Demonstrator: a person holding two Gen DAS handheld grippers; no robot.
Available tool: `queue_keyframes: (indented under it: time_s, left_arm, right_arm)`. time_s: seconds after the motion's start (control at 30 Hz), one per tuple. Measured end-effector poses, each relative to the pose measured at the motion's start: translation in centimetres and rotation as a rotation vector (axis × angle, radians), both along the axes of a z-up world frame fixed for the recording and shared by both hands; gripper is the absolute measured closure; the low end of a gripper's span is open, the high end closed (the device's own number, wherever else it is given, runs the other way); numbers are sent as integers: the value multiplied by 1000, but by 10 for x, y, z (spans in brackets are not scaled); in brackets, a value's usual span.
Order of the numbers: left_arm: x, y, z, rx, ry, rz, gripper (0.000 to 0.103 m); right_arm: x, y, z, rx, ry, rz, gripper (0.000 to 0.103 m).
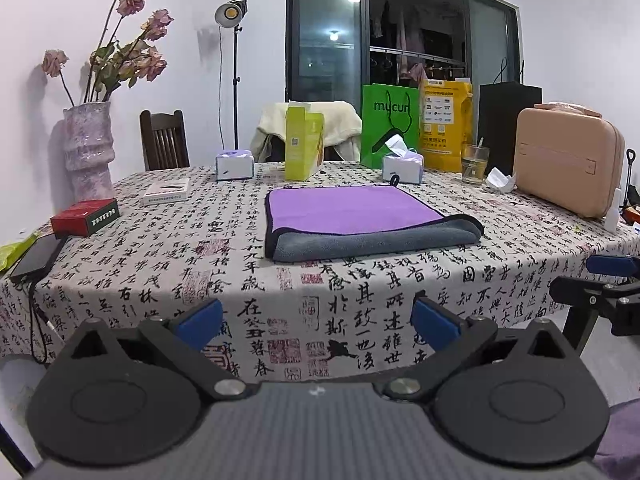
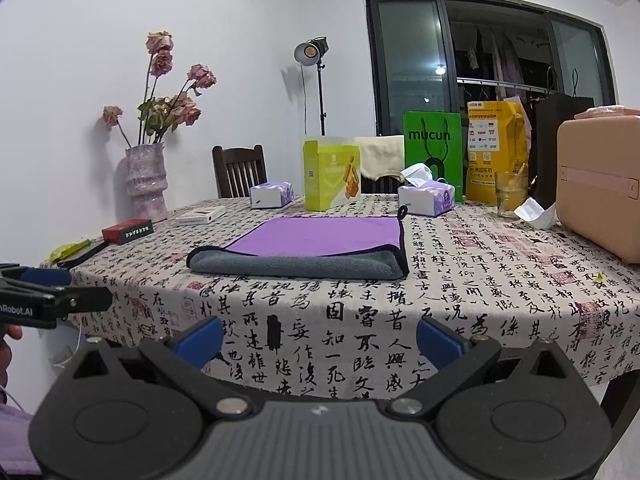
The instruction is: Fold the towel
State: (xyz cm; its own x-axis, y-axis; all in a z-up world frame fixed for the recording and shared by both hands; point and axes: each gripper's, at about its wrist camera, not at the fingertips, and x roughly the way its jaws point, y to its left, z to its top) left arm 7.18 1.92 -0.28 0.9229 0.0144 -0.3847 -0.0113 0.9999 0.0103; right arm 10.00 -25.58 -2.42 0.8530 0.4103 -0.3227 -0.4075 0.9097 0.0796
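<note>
The left gripper [image 1: 318, 320] is wide open. Its two blue pads [image 1: 200, 318] are far apart and hold nothing. It hangs in the air in front of the table edge, well back from the towel.

The right gripper [image 2: 320, 338] is wide open too, with nothing between its blue pads [image 2: 440, 338]. It also hangs in front of the table edge, away from the towel. Each gripper shows at the side of the other one's view, so they are side by side.

The towel [image 1: 360, 220] lies flat near the middle of the table. It is purple on one side and grey on the other, with a black edge. The near part is folded over, so a grey strip lies on top of the purple. A little black loop [image 2: 402, 211] sticks up at one far corner.

The table has a cloth [image 1: 360, 304] with big black writing and red stamps on it. Behind the towel stand two tissue boxes [image 1: 402, 168], a yellow-green box [image 1: 302, 144], a green bag [image 1: 388, 124] and a yellow bag [image 1: 444, 124]. A glass [image 1: 475, 164] and a pink case [image 1: 568, 164] sit to the right. To the left are a red box [image 1: 84, 218], a white box [image 1: 166, 192], a phone [image 1: 36, 258] and a vase [image 1: 88, 148] of dry pink flowers.
</note>
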Motion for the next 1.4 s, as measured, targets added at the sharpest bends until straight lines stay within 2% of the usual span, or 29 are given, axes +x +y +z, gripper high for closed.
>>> queue_keyframes:
  time_s: [0.33,0.97,1.17,1.4]
  left_arm:
    - [36,-2,2,13,30,-19,0]
    - [128,13,-2,20,105,-13,0]
    - [159,21,-7,41,107,-46,0]
    - [188,31,-17,40,140,-96,0]
  right_arm:
    - [32,-5,6,19,23,-22,0]
    - [123,8,-2,-23,80,-63,0]
    - [145,14,-13,-54,91,-9,0]
    - [181,10,-17,-29,100,24,0]
